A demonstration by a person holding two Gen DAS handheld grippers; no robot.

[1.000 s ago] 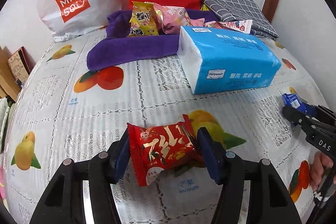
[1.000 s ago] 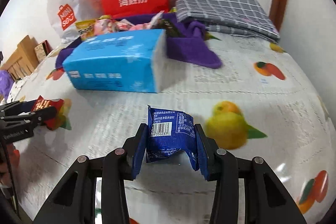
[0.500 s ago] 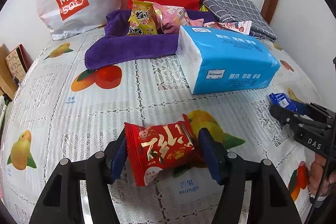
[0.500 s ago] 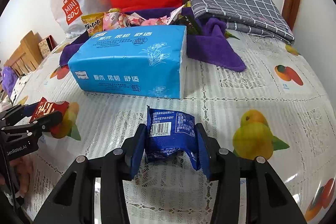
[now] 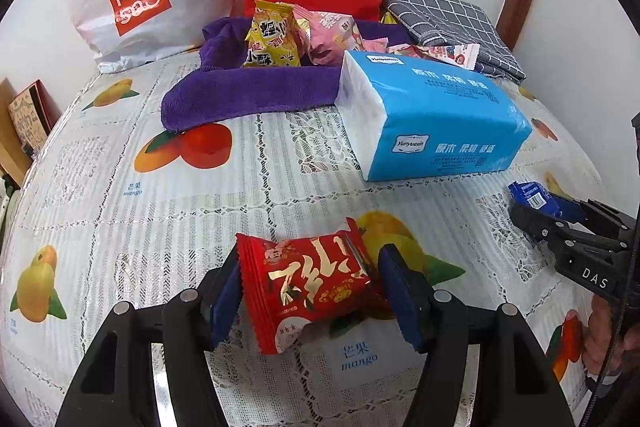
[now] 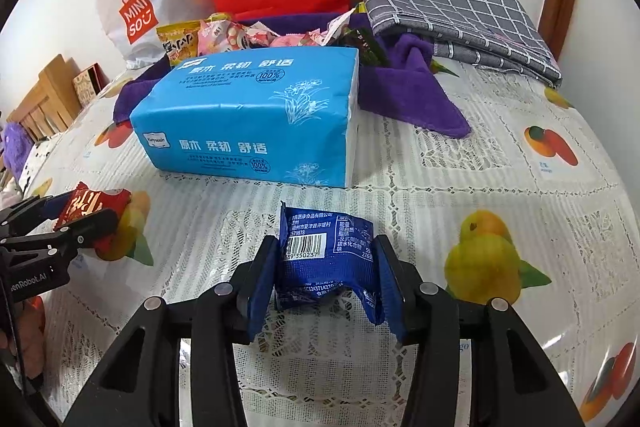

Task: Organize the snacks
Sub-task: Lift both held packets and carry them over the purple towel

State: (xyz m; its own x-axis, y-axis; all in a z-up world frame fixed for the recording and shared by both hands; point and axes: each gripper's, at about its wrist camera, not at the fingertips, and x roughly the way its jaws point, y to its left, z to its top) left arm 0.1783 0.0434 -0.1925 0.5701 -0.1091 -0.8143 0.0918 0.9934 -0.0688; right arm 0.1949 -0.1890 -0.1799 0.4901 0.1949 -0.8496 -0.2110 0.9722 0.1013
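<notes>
Gripping a red snack packet (image 5: 312, 283), your left tool (image 5: 310, 291) holds it above the fruit-print surface (image 5: 200, 211). Your right tool (image 6: 326, 267) is clamped on a blue snack packet (image 6: 328, 251), near the blue tissue pack (image 6: 256, 123). More snacks (image 5: 276, 39) sit on the purple towel (image 5: 248, 91) behind.

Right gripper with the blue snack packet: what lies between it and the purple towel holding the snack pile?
In the right wrist view, the blue tissue pack lies between the right gripper, shut on the blue snack packet, and the purple towel.
</notes>
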